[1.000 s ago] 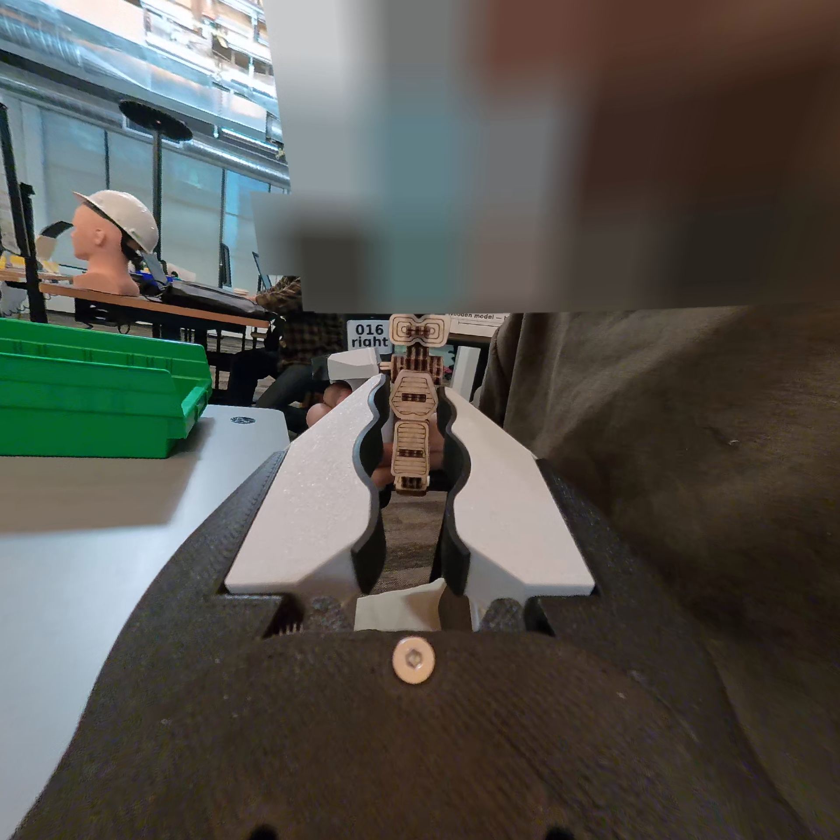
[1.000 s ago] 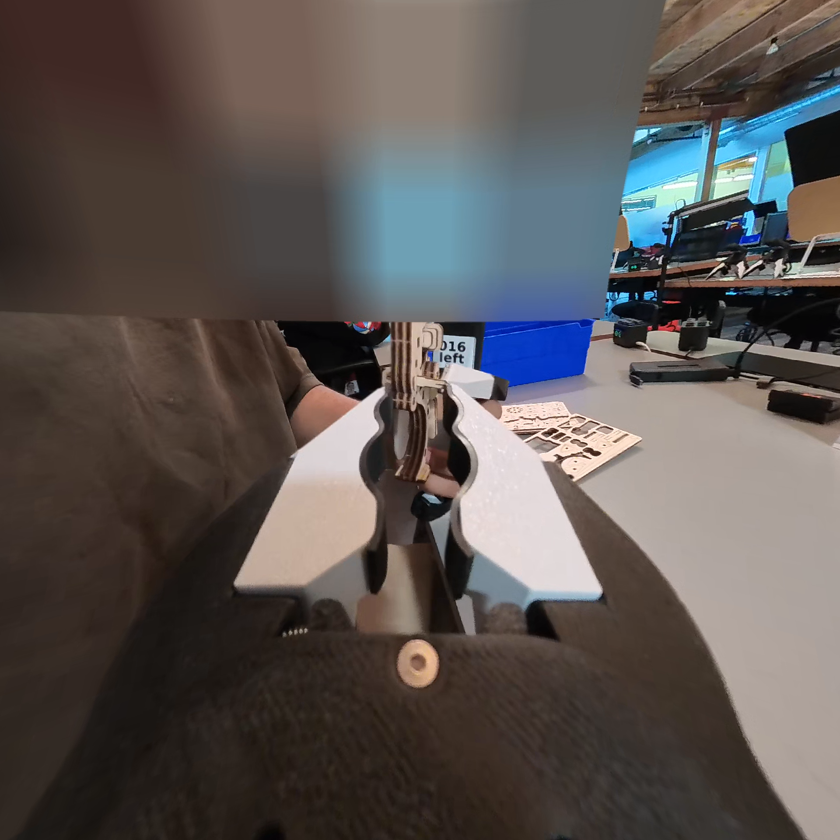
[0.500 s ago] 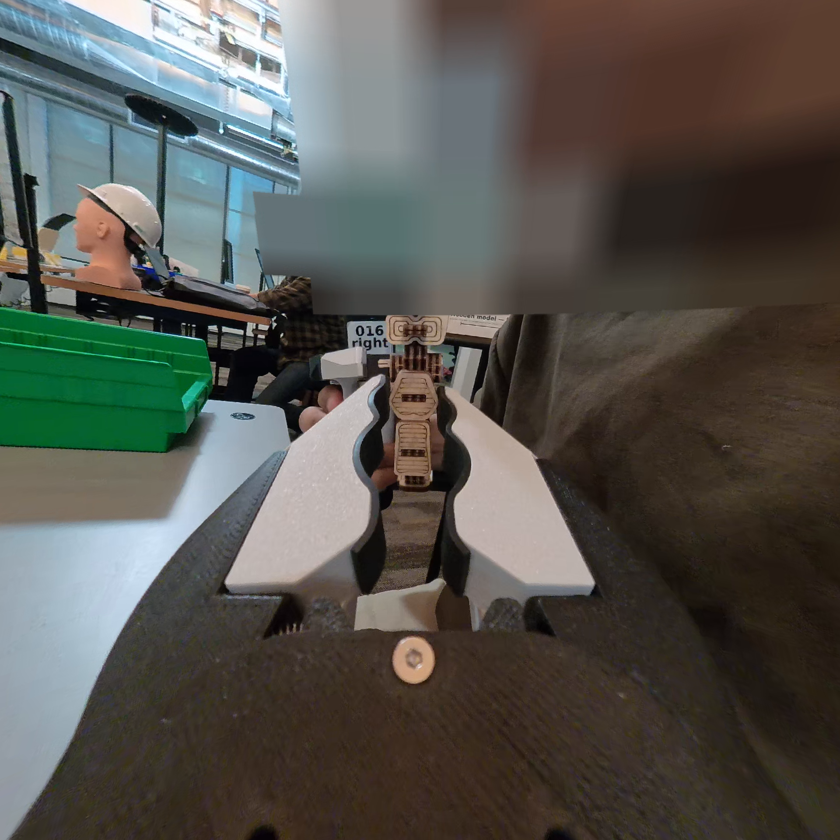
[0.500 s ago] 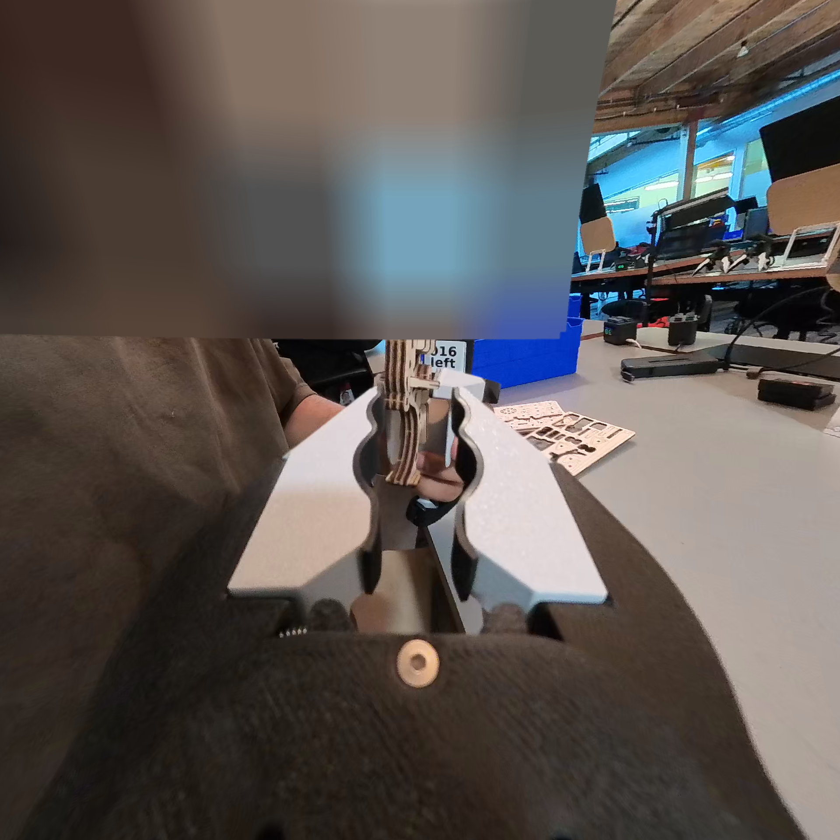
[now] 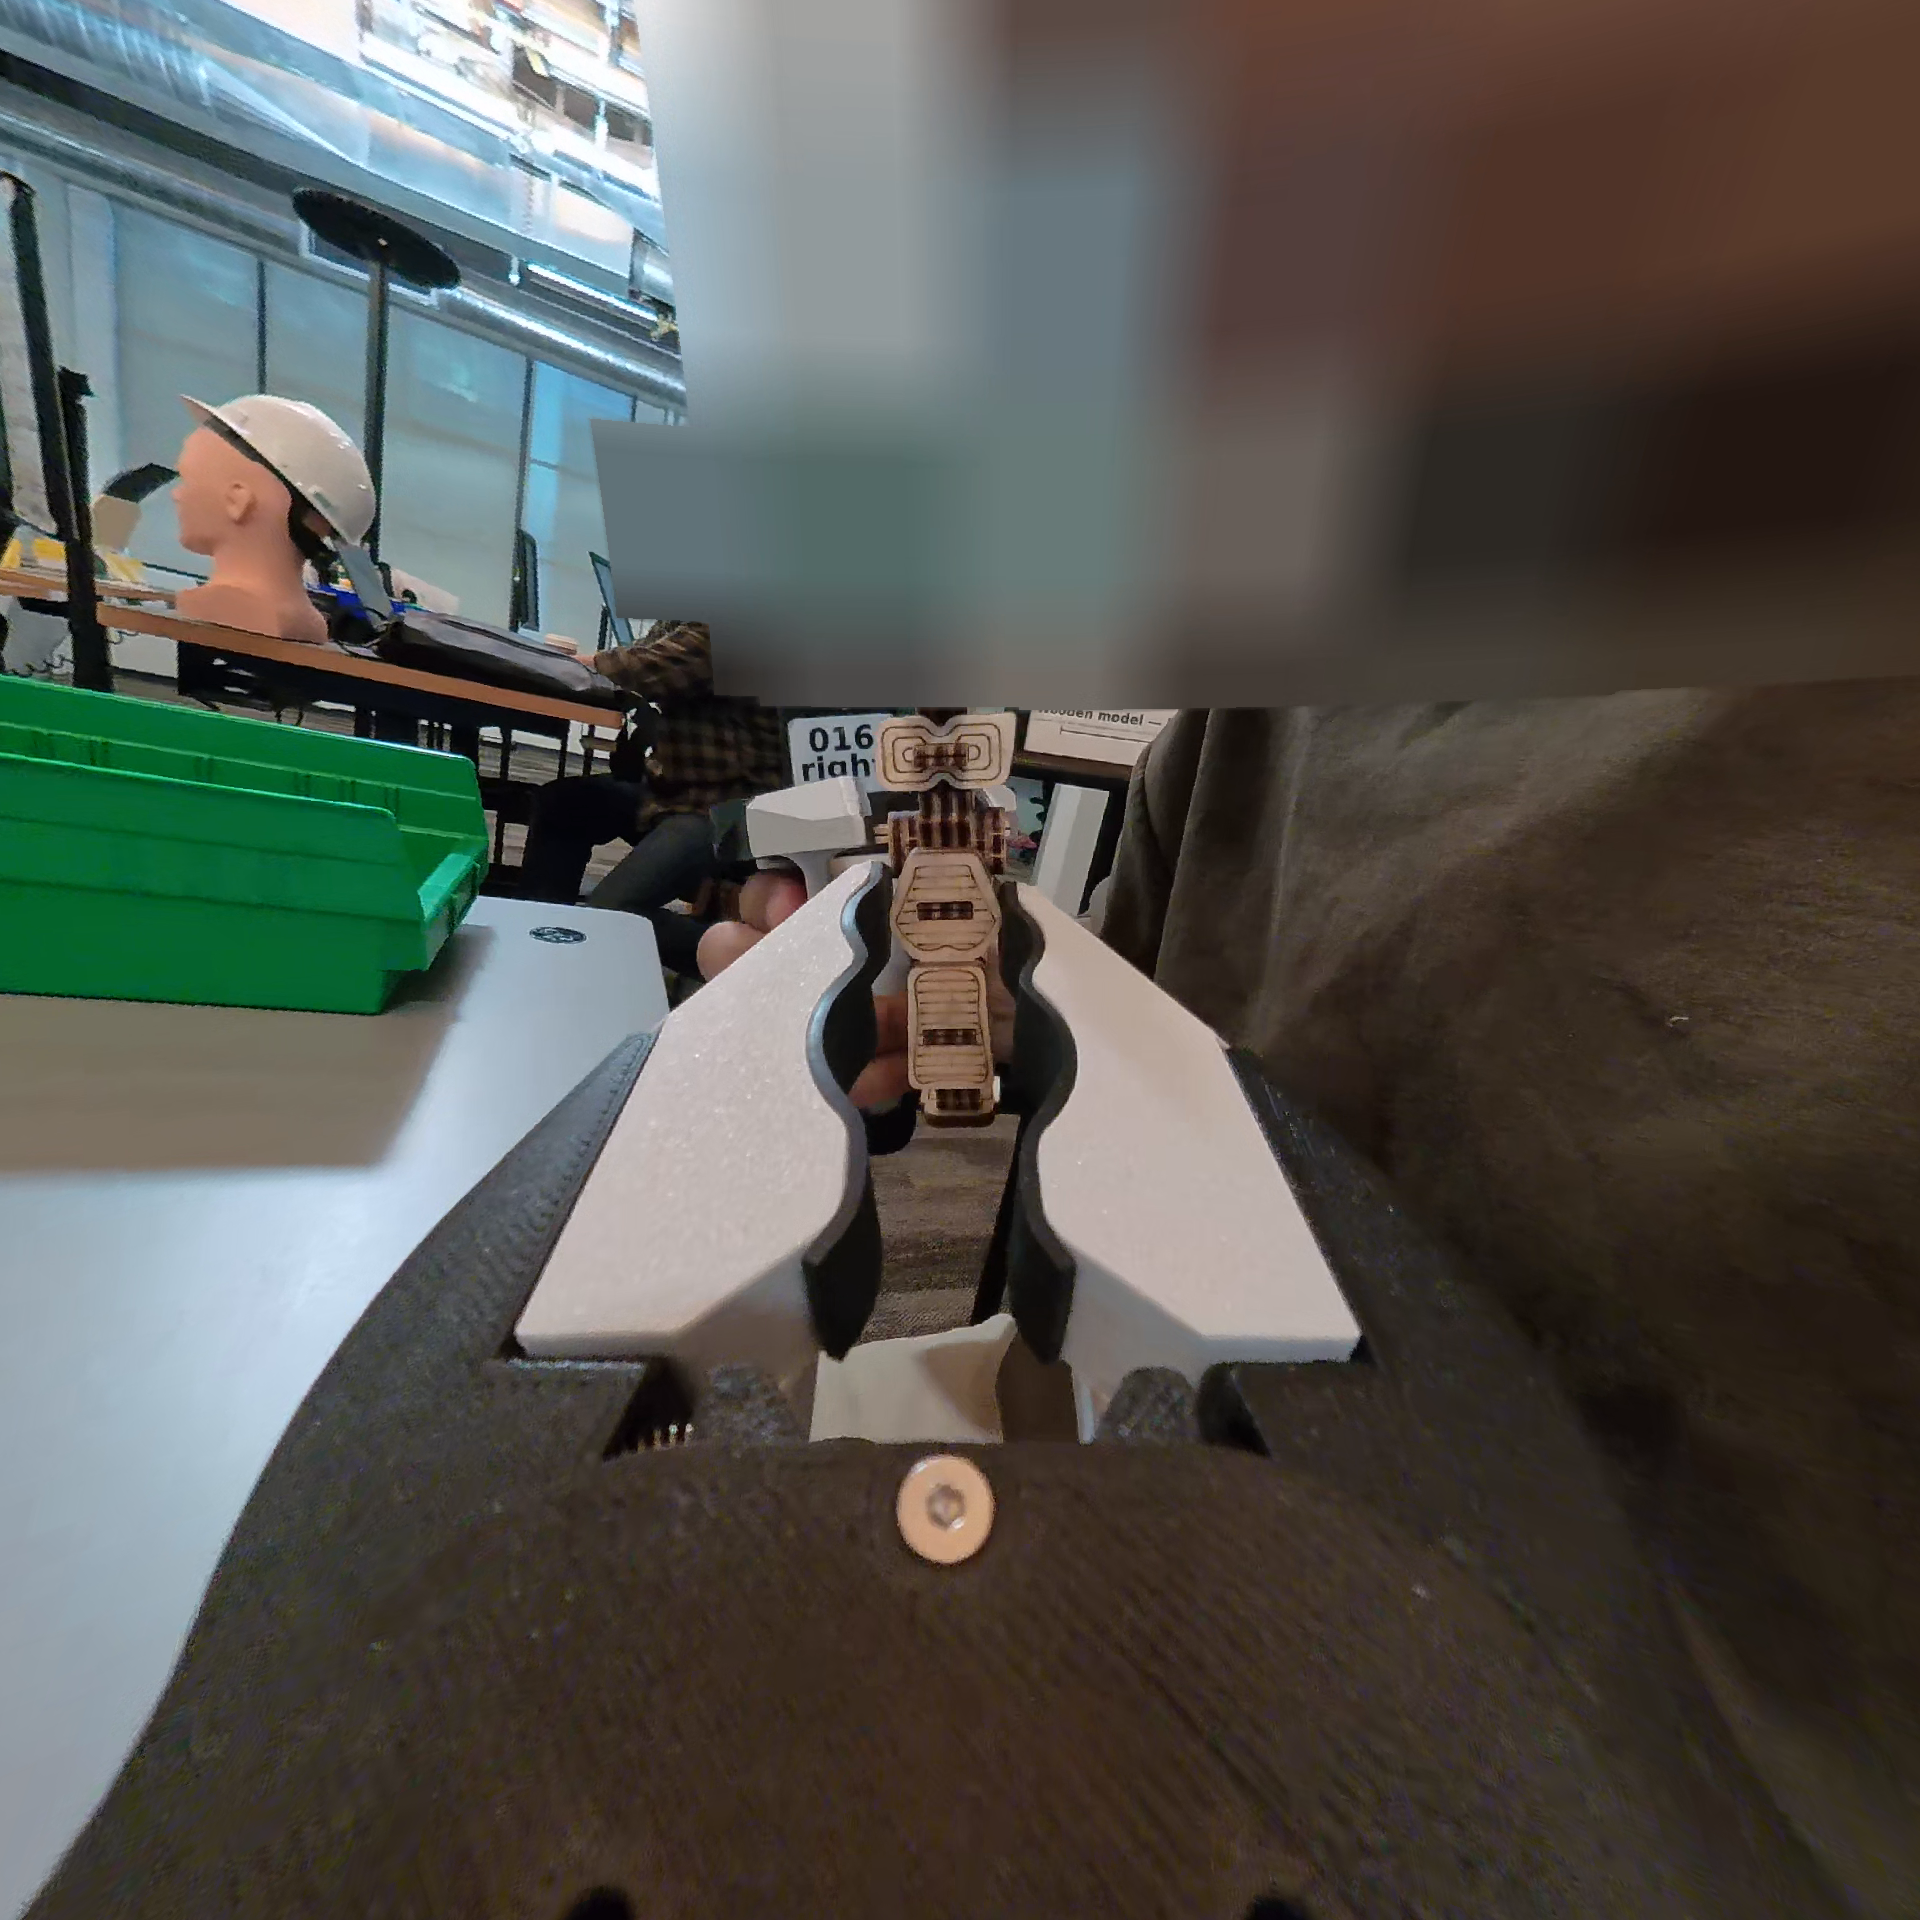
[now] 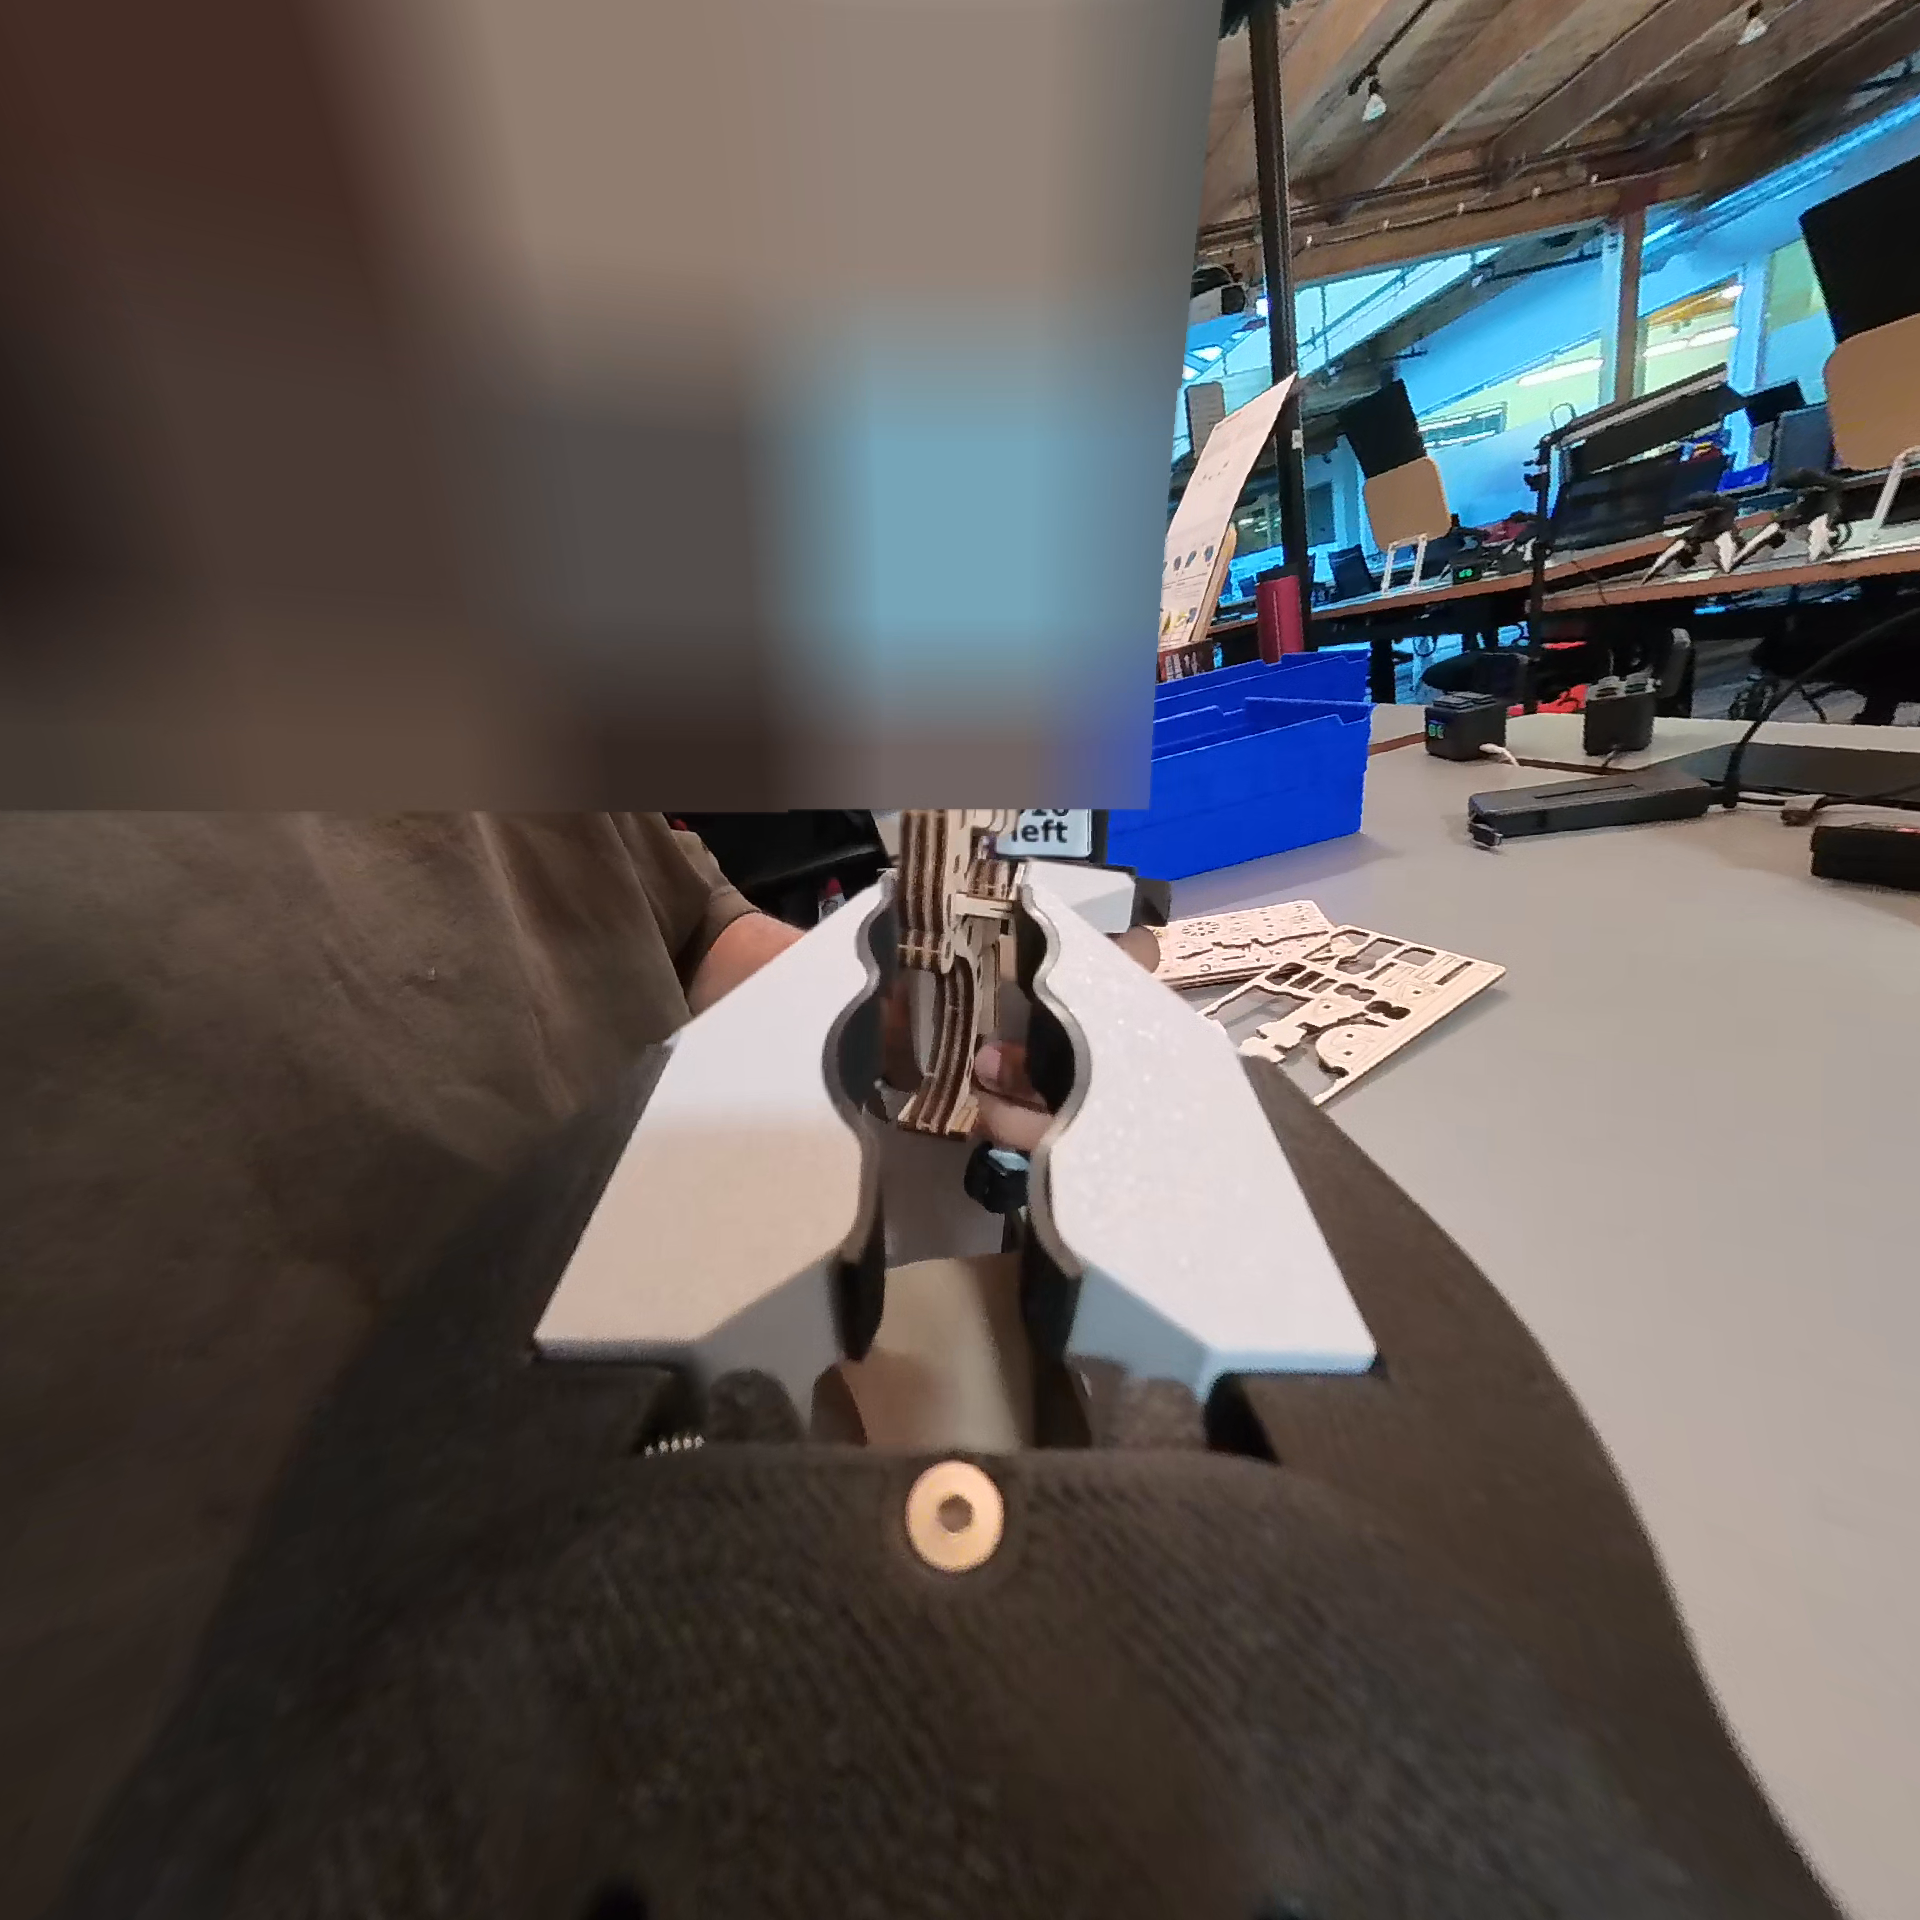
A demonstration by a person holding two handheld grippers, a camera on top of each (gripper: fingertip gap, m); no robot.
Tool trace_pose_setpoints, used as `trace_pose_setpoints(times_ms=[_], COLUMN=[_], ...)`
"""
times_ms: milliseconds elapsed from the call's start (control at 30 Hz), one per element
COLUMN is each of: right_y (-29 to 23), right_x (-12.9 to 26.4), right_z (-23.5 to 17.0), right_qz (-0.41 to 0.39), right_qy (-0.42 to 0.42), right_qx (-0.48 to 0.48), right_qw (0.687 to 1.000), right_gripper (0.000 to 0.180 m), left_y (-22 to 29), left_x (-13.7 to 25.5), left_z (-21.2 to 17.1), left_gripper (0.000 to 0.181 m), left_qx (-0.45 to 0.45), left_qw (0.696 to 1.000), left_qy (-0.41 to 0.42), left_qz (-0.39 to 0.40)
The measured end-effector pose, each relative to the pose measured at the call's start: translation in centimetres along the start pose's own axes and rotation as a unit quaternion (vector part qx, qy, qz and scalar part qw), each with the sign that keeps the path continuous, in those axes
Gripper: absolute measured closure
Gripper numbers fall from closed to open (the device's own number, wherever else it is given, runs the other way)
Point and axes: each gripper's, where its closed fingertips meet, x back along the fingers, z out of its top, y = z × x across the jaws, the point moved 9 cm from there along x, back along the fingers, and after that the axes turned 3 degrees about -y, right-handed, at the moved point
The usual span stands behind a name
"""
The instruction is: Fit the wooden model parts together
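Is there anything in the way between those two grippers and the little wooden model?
Nothing visible: the wooden model sits upright right between the tips of the left gripper and of the right gripper, both apparently closed on it.

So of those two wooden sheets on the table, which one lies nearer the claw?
The sheet with big cut-out holes, in front. The other sheet lies behind it, toward the blue bin, partly under it.

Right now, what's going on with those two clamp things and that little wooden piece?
A person holds a two-finger gripper in each hand, and both are closed on one small wooden model, held up in the air between them. The left gripper faces its flat patterned side; the right gripper sees its layered edge. Sheets of wooden parts lie on the grey table.
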Motion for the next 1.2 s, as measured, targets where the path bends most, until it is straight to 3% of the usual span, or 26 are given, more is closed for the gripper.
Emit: trace_pose_setpoints(times_ms=[367,467,533,567,833,967,1100,1200], right_y=[0.18,0.17,0.24,0.21,0.25,0.57,-0.02,-0.17], right_x=[-0.08,-0.16,-0.18,-0.15,-0.12,-0.10,-0.21,-0.20], right_z=[-0.23,-0.28,-0.29,-0.27,-0.27,-0.31,-0.19,-0.06], right_qz=[-0.001,0.000,-0.010,-0.012,-0.021,-0.040,-0.025,-0.018], right_qy=[0.005,0.003,0.002,0.002,0.001,0.002,-0.001,-0.005], right_qx=[-0.013,-0.016,-0.016,-0.013,-0.006,-0.009,0.007,0.013], right_qw=[1.000,1.000,1.000,1.000,1.000,0.999,1.000,1.000], right_gripper=[0.137,0.142,0.160,0.160,0.159,0.145,0.171,0.172], left_y=[-0.15,-0.24,-0.19,-0.17,-0.24,-0.22,-0.38,-0.30], left_x=[0.21,0.31,0.26,0.22,0.29,0.29,0.34,0.25], left_z=[0.07,0.11,0.07,0.05,0.05,0.07,-0.01,0.05], left_gripper=[0.163,0.163,0.163,0.163,0.163,0.163,0.163,0.163], left_qx=[-0.002,-0.004,-0.004,-0.005,-0.001,-0.002,0.006,0.004], left_qw=[1.000,1.000,1.000,1.000,1.000,1.000,1.000,1.000], left_qy=[0.008,0.010,0.010,0.010,0.012,0.012,0.012,0.012], left_qz=[0.009,0.015,0.012,0.012,0.013,0.014,0.014,0.017])
